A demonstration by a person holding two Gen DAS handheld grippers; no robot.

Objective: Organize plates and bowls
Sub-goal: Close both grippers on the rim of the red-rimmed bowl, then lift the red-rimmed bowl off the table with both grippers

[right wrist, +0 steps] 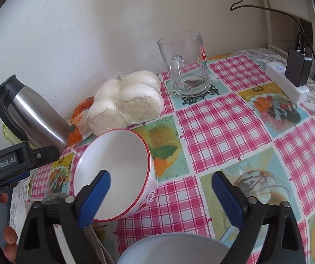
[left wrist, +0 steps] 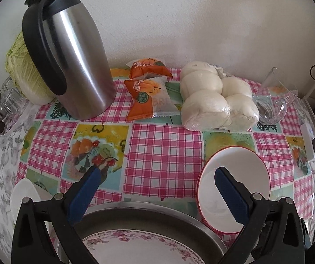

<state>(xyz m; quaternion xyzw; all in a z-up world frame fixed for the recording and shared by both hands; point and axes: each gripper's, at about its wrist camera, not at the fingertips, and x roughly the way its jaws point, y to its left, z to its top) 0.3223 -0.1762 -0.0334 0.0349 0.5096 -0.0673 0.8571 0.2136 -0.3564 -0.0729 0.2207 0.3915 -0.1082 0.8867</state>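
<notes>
My blue finger pads [left wrist: 232, 194] look like ribbed matt rubber on black plastic arms, and the tablecloth [left wrist: 162, 149] under me is that shiny wipe-clean vinyl with a checked fruit print. The thermos jug [left wrist: 76, 66] is brushed steel with a satin sheen and a matt black plastic handle, and the mug [right wrist: 188, 66] is clear smooth glass. The red-rimmed bowl [right wrist: 113, 167] is glossy white ceramic by the look of it, the floral plate [left wrist: 144, 248] sits on a dull metal tray [left wrist: 148, 213], and the buns [left wrist: 217, 101] are wrapped in thin clear film.

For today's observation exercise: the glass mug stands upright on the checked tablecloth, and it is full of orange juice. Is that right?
Not quite. The glass mug does stand upright on the checked tablecloth, but it is empty, not full of orange juice; you can see straight through it to the wall. The right wrist view shows this best.
</notes>
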